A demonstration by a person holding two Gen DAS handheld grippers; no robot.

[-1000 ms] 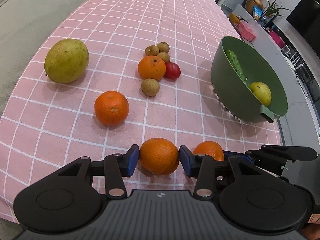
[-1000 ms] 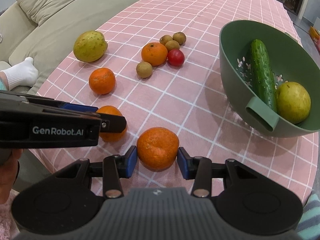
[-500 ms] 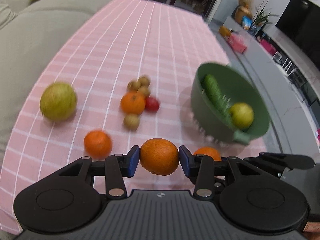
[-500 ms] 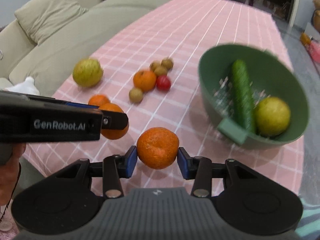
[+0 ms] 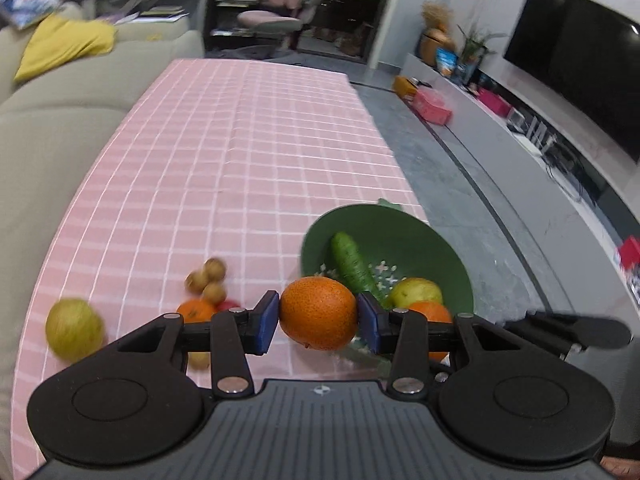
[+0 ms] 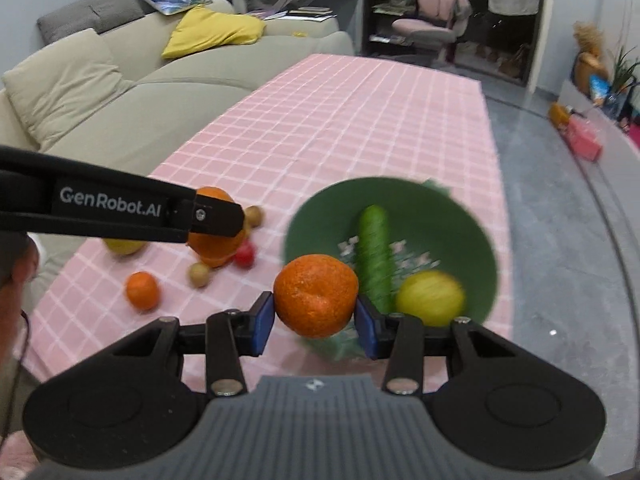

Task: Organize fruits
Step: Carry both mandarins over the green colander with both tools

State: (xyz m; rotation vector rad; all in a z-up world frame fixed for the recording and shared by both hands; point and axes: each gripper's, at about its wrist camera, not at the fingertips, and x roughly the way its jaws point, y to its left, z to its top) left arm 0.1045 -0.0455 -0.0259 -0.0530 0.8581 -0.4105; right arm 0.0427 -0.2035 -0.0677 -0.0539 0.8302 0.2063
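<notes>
My left gripper (image 5: 318, 323) is shut on an orange (image 5: 318, 312), held in the air before the green colander bowl (image 5: 448, 256). My right gripper (image 6: 316, 320) is shut on another orange (image 6: 315, 295), held near the bowl's (image 6: 476, 232) near rim. The bowl holds a cucumber (image 6: 374, 248) and a yellow-green pear (image 6: 430, 298). On the pink checked cloth lie an orange (image 6: 142, 290), a red tomato (image 6: 245, 255), small brown fruits (image 5: 208, 280) and a green mango (image 5: 74, 328). The left gripper's arm (image 6: 120, 210) crosses the right wrist view.
The pink table (image 5: 240, 140) runs far ahead. A beige sofa (image 6: 120, 92) lies along its left side. Grey floor (image 6: 560, 240) and a TV bench (image 5: 520, 132) are to the right of the table edge.
Both grippers have lifted their oranges off the cloth and moved up and toward the green bowl. The view now tilts higher over the table.
</notes>
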